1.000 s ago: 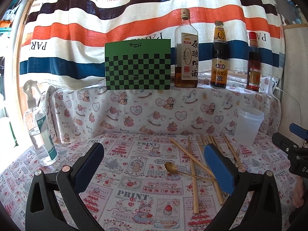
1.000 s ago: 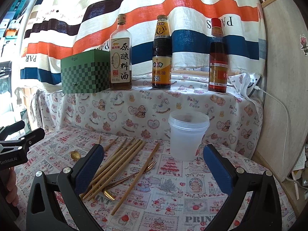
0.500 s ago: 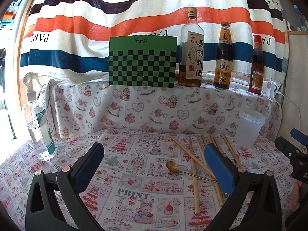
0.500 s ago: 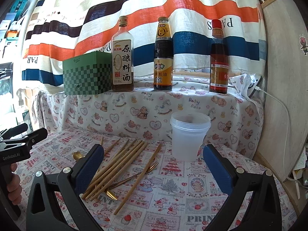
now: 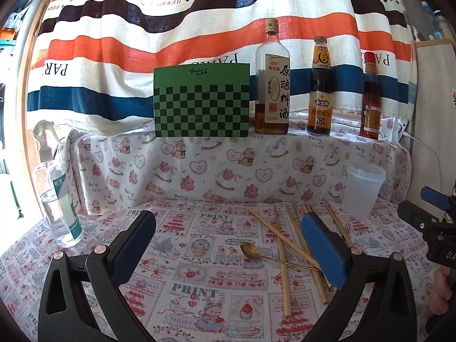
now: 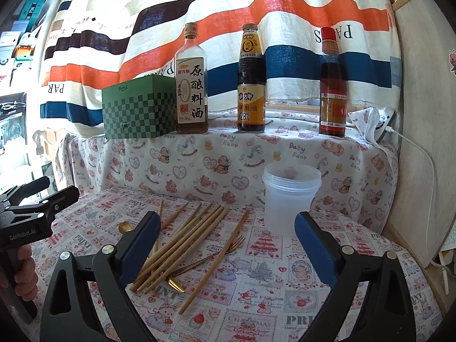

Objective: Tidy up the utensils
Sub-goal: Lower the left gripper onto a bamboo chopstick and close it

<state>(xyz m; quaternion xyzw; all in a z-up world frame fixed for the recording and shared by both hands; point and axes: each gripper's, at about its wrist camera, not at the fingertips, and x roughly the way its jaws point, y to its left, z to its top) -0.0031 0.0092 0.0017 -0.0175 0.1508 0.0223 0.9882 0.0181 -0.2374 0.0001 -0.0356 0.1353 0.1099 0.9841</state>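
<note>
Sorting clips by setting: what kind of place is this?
Probably a makeshift home kitchen corner: sauce bottles on a cloth-covered ledge, chopsticks strewn on the printed tablecloth, and a striped curtain as backdrop.

A striped curtain (image 5: 199,22) in white, orange, navy and brown hangs across the back. Below it a ledge (image 5: 228,165) draped in bear-print cloth rises behind the surface (image 5: 199,285), which wears a pink-printed cloth. Bright daylight enters at the left.

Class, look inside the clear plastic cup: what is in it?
Through its open top and translucent wall, the clear plastic cup seems to hold no utensils; its bottom is too cloudy to judge. The chopsticks lie outside on the cloth.
</note>
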